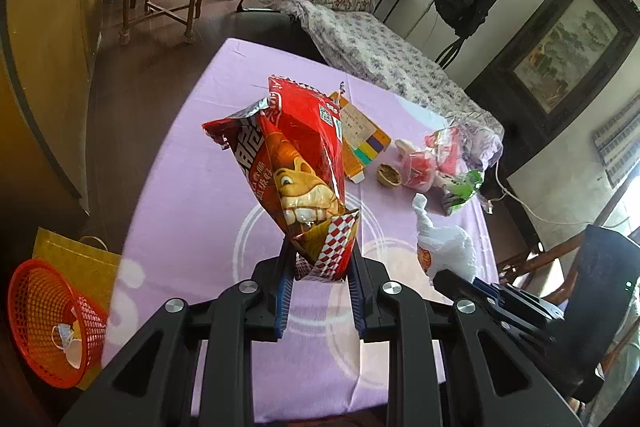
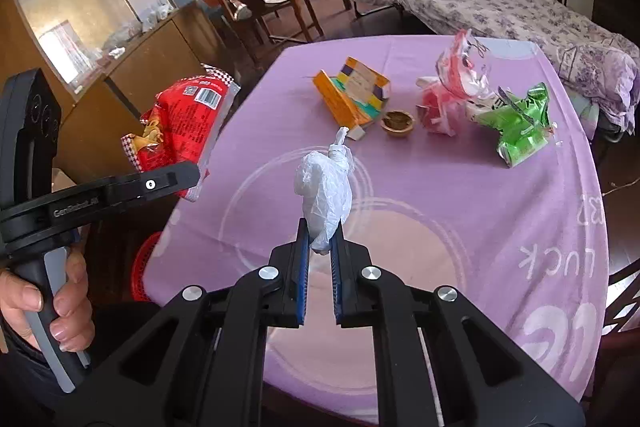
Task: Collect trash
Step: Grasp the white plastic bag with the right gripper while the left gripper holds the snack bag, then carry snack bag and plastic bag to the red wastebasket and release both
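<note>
Both hands are loaded right now: the left gripper (image 1: 320, 267) has its jaws pinched on the bottom corner of a red snack bag (image 1: 296, 171), which stands up tall in the centre of the left view, well clear of the purple tablecloth (image 1: 200, 155). Over on the right view, the right gripper (image 2: 320, 247) is clamped narrow on a knotted white plastic bag (image 2: 324, 187), lifted above the cloth at mid-frame. The target looks to be the red basket (image 1: 52, 323) down on the floor at lower left of the left view, already with some scraps in it. Still waiting on the table, upper right of the right view: an orange carton (image 2: 348, 95), a small brown nutshell (image 2: 400, 121), a pink wrapper (image 2: 448, 99) and a green wrapper (image 2: 520, 127). Now the risks: that snack bag is held only by a slim corner and it is top-heavy, so a quick swing toward the basket could let it twist out and drop short onto the floor. The white bag is thin and slippery, gripped at its loose lower end; it could slide free. And the basket sits low beside the table edge, so a release from up high may miss it.
</note>
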Tool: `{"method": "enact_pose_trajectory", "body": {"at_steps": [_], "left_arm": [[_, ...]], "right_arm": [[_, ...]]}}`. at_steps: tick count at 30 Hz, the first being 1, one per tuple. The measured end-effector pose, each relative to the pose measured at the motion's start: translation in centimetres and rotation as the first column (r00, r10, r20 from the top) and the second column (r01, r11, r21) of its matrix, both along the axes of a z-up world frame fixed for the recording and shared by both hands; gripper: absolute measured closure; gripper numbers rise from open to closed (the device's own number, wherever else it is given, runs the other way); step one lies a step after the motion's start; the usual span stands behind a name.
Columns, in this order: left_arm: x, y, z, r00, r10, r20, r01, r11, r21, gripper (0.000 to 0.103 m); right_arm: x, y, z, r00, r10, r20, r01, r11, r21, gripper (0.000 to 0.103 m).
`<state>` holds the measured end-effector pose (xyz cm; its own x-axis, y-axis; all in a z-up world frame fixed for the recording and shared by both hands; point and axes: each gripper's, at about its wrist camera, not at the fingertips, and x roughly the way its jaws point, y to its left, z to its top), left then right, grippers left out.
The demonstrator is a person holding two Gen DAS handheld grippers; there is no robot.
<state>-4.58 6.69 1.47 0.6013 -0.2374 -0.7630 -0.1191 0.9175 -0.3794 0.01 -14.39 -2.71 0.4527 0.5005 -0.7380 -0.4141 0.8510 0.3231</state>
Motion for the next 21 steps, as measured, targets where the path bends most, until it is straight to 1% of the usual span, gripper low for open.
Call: {"method": "enact_pose_trajectory", "body": {"at_steps": [4, 12, 17, 21], "left_arm": [[-1.8, 0.8, 1.2, 1.0, 0.017, 0.023, -0.017, 1.0, 0.008, 0.078], [-4.4, 3.2, 2.3, 0.998, 0.055, 0.039, -0.055, 0.998, 0.015, 0.078], [-6.4, 5.7, 2.8, 0.994, 0.097, 0.047, -0.098, 0.995, 0.02, 0.078], [-8.3, 8.1, 3.0, 0.988, 0.143, 0.051, -0.144, 0.989, 0.025, 0.078]], "right_arm": [[-0.5, 0.6, 0.9, 1.0, 0.021, 0.015, -0.021, 1.0, 0.011, 0.092], [-1.8, 2.8, 2.7, 0.996, 0.081, 0.049, -0.081, 0.997, 0.008, 0.092], [-2.7, 5.6, 3.8, 0.987, 0.144, 0.068, -0.144, 0.99, -0.003, 0.092], [-3.5, 8.8, 4.3, 0.974, 0.215, 0.072, -0.215, 0.977, -0.009, 0.092]]}}
